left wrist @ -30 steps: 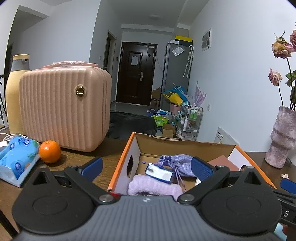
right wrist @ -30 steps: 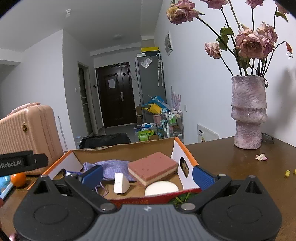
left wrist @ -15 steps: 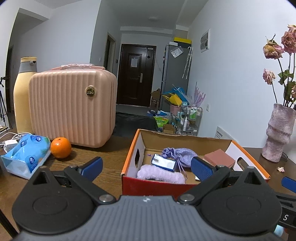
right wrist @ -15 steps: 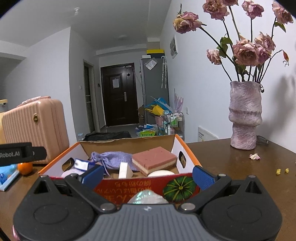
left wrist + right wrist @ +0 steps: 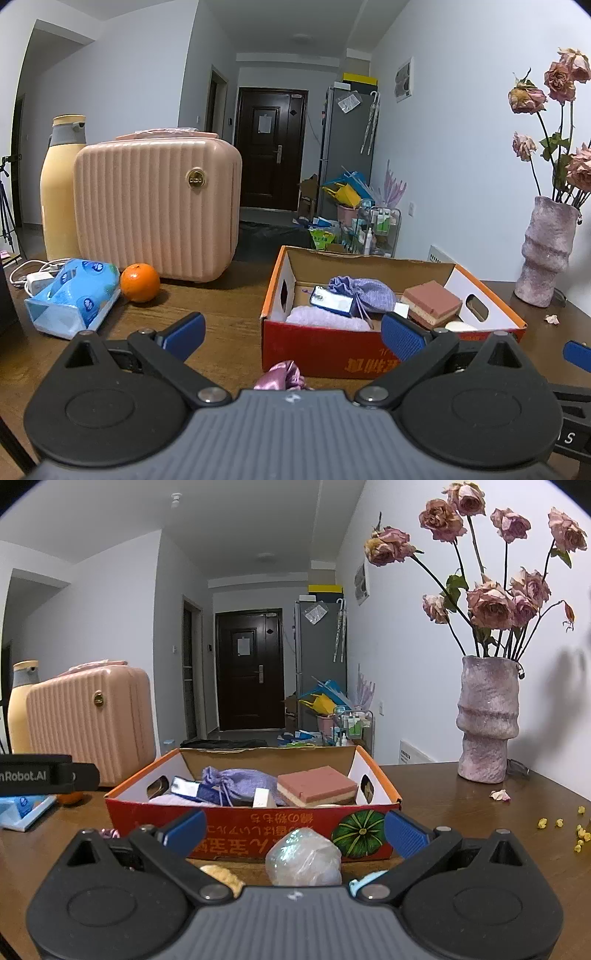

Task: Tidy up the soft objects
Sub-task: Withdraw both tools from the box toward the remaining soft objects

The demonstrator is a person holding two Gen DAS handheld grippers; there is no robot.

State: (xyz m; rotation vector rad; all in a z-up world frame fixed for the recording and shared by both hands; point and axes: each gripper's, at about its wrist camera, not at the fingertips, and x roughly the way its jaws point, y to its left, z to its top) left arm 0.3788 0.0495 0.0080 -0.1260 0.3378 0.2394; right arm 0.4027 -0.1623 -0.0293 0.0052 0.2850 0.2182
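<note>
An open red cardboard box (image 5: pixel 332 354) (image 5: pixel 258 827) stands on the wooden table. Inside lie a purple drawstring pouch (image 5: pixel 364 293) (image 5: pixel 240 781), a lilac towel (image 5: pixel 325 319), a pink sponge block (image 5: pixel 432 301) (image 5: pixel 316 786) and a small blue packet (image 5: pixel 330 301). My left gripper (image 5: pixel 291 332) is open and empty, in front of the box; a pink satin scrunchie (image 5: pixel 280 376) lies just under it. My right gripper (image 5: pixel 293 827) is open and empty; a clear iridescent wrapped bundle (image 5: pixel 303 858) lies between its fingers, with a beige item (image 5: pixel 221 875) to the left.
A pink ribbed case (image 5: pixel 159 214), a yellow flask (image 5: pixel 61 184), an orange (image 5: pixel 139 282), a blue tissue pack (image 5: pixel 74 295) and a charger cable (image 5: pixel 33 269) are at the left. A vase of dried roses (image 5: pixel 487 716) stands at the right, with petals (image 5: pixel 500 795) on the table.
Both grippers have drawn back and lifted away from the box. The box's red front, the scrunchie and the wrapped bundle have come into view. Both stay open.
</note>
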